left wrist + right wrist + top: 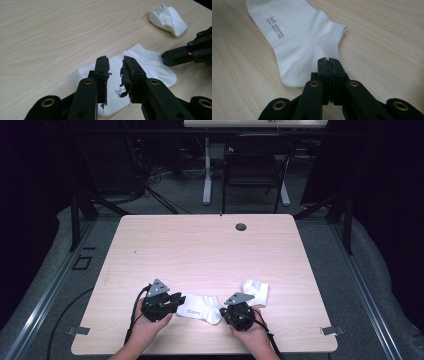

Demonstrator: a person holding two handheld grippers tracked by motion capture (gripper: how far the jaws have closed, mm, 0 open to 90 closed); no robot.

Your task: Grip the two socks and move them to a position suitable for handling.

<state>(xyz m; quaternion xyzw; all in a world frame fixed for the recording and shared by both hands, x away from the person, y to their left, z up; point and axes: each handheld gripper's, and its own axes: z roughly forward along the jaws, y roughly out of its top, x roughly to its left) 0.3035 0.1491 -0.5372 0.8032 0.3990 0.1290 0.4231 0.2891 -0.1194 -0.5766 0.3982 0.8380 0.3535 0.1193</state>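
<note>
A white ankle sock (200, 309) with small grey print lies flat near the table's front edge, between my two grippers. My left gripper (176, 301) hovers over its toe end; in the left gripper view the jaws (115, 62) stand a little apart above the sock (147, 62), pressing on nothing. My right gripper (226, 312) meets the other end. In the right gripper view its jaws (328, 60) are closed at the heel of the sock (297, 37), and the fabric creases toward them. The right gripper (166, 57) also lies on the sock in the left gripper view.
A second white sock (256, 291) (168, 18) lies crumpled just beyond my right gripper. The light wooden table (210, 245) has a cable hole (241, 226) near its far edge. A dark chair (252, 165) and a desk's legs stand behind it.
</note>
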